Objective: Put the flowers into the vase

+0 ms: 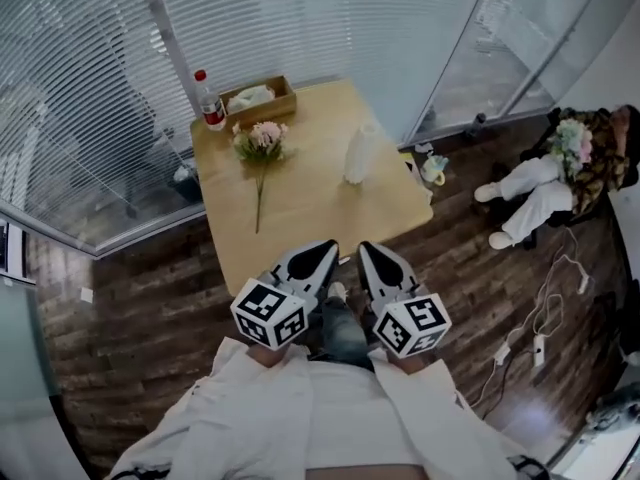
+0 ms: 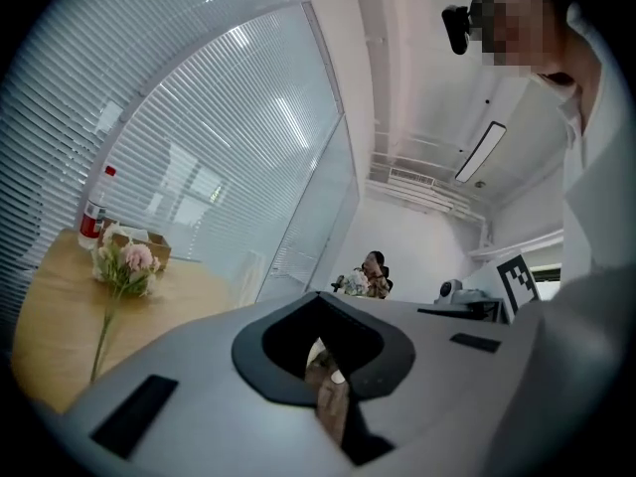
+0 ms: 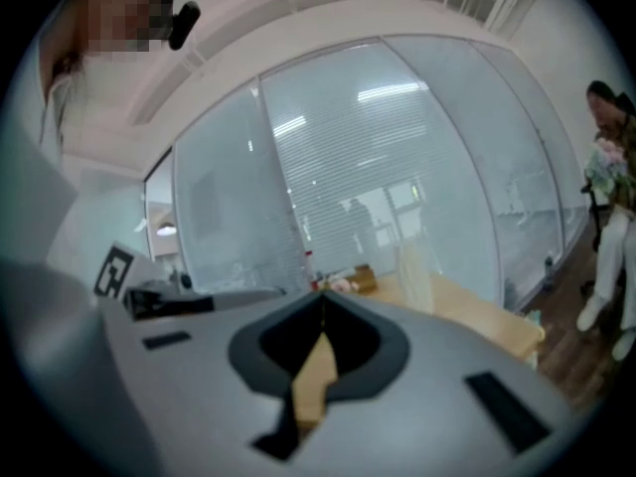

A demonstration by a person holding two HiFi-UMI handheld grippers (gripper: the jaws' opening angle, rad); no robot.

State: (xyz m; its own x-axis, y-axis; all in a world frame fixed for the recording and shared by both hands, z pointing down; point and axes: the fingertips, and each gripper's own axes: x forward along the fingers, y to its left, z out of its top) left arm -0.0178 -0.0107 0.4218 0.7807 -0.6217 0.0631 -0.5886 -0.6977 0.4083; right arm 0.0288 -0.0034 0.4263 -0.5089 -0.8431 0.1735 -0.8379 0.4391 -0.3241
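One table carries one bunch of flowers, one vase, one bottle and one box. The flowers lie flat on the table's left half, blooms towards the box and stem towards the near edge. The vase stands upright, well apart from them on the right half. Two grippers hang level before the near edge: the left gripper and the right gripper each have their jaws pressed together with nothing between them. A second person sits on the right holding another bunch.

The marker cubes hide the hands. The separate blooms are too small to count. The pale vase is blurred in the right gripper view, and what the box holds is unclear.
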